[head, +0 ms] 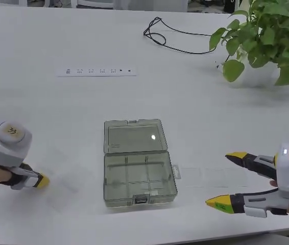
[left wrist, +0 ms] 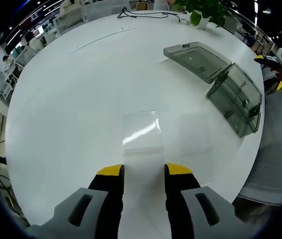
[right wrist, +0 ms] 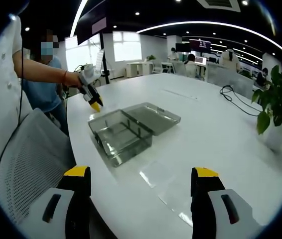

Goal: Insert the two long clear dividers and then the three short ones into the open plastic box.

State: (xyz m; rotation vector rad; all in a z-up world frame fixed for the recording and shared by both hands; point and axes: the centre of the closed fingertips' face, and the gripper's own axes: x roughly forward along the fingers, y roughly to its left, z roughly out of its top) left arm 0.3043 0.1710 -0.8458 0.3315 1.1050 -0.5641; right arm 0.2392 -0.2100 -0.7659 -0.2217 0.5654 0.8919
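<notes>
Yellow-tipped left tongs (left wrist: 143,172), narrowly parted, and right tongs (head: 226,179), wide and empty, flank the open smoky plastic box (head: 106,176) at lower centre; clear flat dividers (right wrist: 156,173) lie on the white counter (head: 57,117), insertion apparently unstarted.

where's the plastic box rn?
Head view: the open plastic box sits on the white table between the left gripper and right gripper, clear dividers just to its right.
</notes>
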